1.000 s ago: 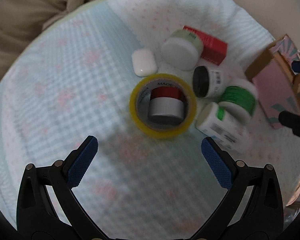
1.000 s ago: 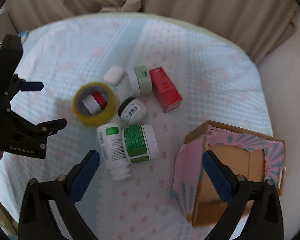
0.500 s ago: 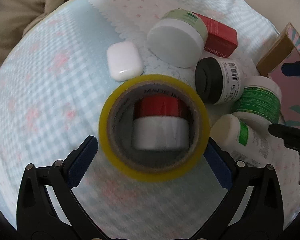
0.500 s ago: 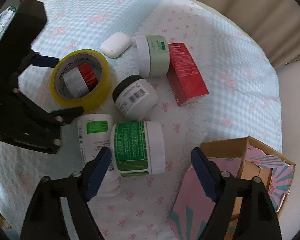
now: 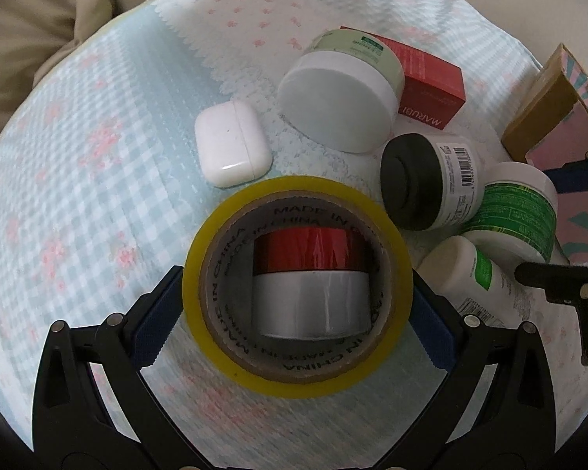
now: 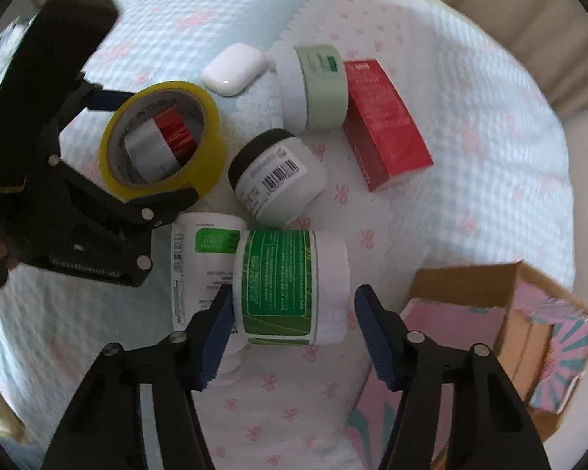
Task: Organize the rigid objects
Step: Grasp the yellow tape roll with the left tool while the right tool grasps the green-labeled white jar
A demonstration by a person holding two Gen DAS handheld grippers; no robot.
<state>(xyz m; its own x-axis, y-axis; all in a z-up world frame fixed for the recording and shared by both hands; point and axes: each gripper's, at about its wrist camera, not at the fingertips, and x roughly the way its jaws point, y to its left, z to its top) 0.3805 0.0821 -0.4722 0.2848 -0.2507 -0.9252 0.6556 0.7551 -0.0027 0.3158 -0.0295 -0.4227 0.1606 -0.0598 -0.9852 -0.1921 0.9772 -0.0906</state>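
Left wrist view: left gripper (image 5: 294, 305) spread wide, one blue pad either side of the yellow tape roll (image 5: 298, 286), which lies flat on the checked cloth (image 5: 78, 164); pads sit right at the roll's outer wall, pressing cannot be told. A red-and-silver roll (image 5: 309, 278) sits inside the tape's core. White earbud case (image 5: 231, 143) just beyond the tape, nearly touching it. Pale green jar (image 5: 345, 90) on its side, leaning against the red box (image 5: 427, 86). Black-lid jar (image 5: 427, 182) on its side just right of the tape, crowding that side.

Right wrist view: right gripper (image 6: 290, 313) closing around the green-label jar (image 6: 286, 290), which lies on its side; left pad touches the jar's base end, right pad still shows a small gap from the white lid. White bottle (image 6: 200, 266) lies touching the jar, partly behind the left finger, so it is in the way there. Pink carton (image 6: 501, 321), open, stands just right of the gripper. Black-lid jar touches the green-label jar's far side.
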